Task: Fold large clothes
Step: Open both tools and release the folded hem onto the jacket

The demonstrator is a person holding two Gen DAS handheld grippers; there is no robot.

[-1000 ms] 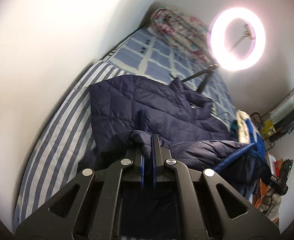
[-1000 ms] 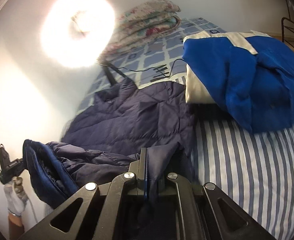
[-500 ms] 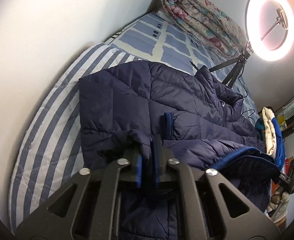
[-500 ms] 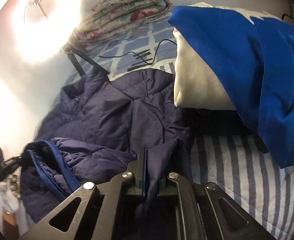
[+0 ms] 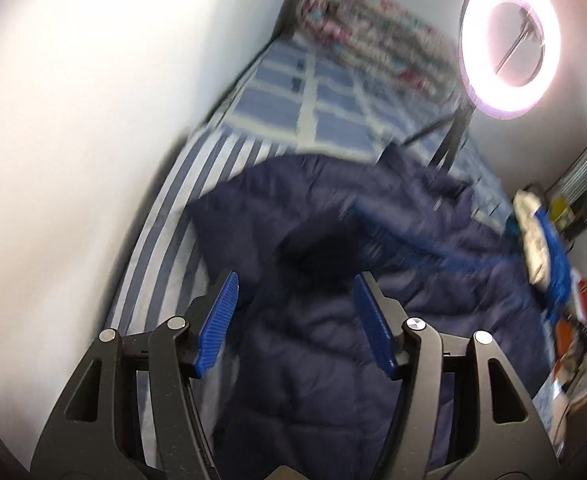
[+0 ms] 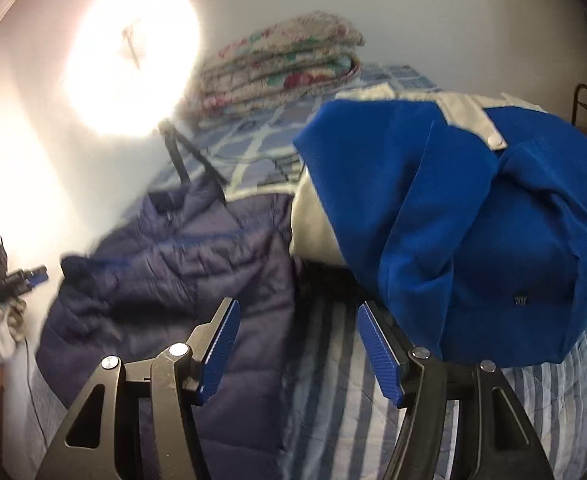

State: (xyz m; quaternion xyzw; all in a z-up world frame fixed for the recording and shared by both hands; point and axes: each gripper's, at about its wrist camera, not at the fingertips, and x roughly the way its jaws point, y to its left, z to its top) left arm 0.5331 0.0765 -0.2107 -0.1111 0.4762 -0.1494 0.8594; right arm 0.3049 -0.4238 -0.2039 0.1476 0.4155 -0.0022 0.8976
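A navy quilted jacket is spread on a bed covered with a blue-and-white striped sheet. In the left wrist view the jacket fills the middle and lower part of the picture, with a bright blue lining edge seen across a turned-over part. The left gripper is held above the jacket with its jaws apart; they have just been opening, and the blue ribbed pads are clear of the cloth, though jacket fabric lies beneath the gap between them. The picture is blurred.

In the right wrist view the right gripper is likewise spread, having just been opening, and nothing is pressed between its pads. The jacket's side edge lies below the gap, with the striped sheet beside it. A bright blue and white garment is heaped on the bed just to the right of the jacket, and its lower edge hangs close to the right finger.

At the far end of the bed a folded floral quilt is stacked on a checked blue cover. A lit ring light is mounted on a dark tripod standing by the jacket's collar.
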